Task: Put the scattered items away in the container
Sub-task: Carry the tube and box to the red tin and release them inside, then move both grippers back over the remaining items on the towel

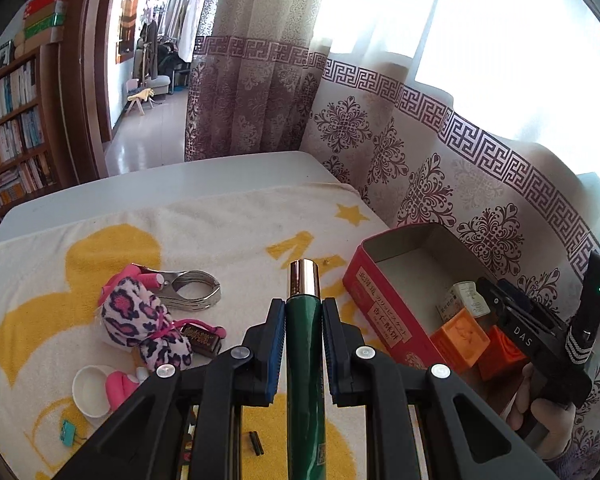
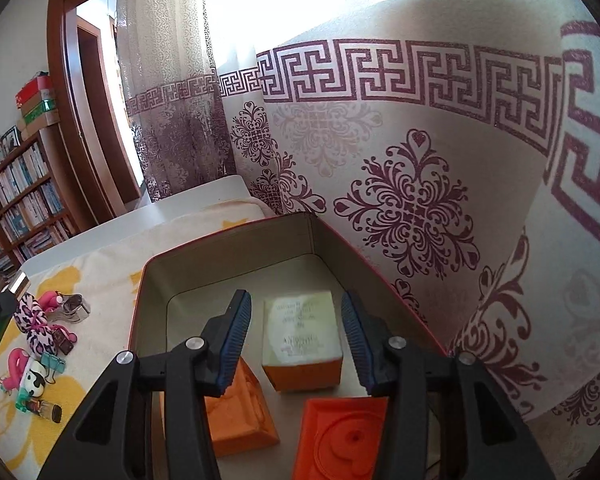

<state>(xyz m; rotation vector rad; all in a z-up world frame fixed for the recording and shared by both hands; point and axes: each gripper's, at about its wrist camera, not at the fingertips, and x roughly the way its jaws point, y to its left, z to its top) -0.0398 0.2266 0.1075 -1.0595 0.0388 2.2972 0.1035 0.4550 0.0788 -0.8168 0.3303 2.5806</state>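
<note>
Left wrist view: left gripper clamped on green tube, long axis straight ahead along fingers; red tin lower right, just beside

Right wrist view: right gripper half-open, empty, above tin's orange box

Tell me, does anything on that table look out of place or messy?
Yes: small items lie scattered on the yellow-and-cream towel, such as the leopard-print plush toy and silver metal clip, outside the red rectangular tin.
</note>
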